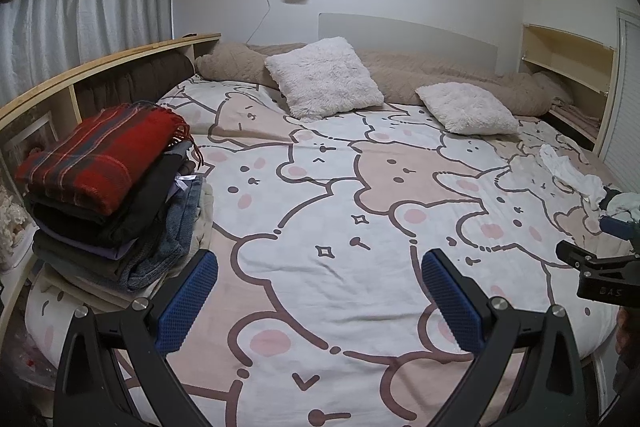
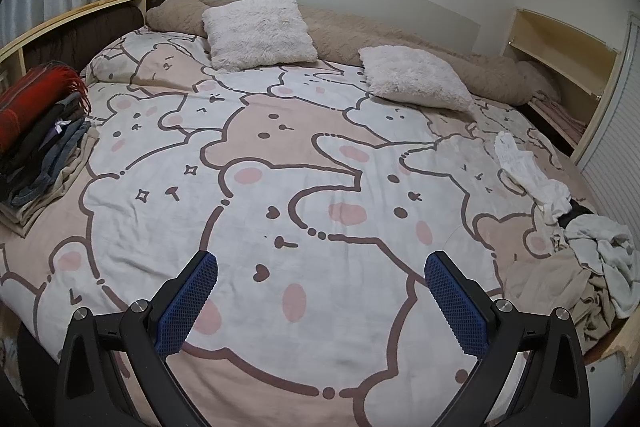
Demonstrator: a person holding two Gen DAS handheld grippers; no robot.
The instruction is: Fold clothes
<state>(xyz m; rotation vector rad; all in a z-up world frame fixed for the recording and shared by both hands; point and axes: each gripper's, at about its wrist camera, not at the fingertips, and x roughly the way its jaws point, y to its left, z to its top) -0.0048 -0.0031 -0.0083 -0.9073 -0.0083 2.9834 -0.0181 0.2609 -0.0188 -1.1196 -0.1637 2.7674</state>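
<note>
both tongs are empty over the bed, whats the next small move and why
Probably swing the right tongs right toward the unfolded clothes pile and take the white garment on top. Both right and left tongs are open and empty, and the folded stack already looks tidy.

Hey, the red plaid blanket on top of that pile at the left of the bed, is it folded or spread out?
Folded. The red plaid blanket lies as a compact layered rectangle atop the stack of clothes, fringe hanging at one end.
</note>
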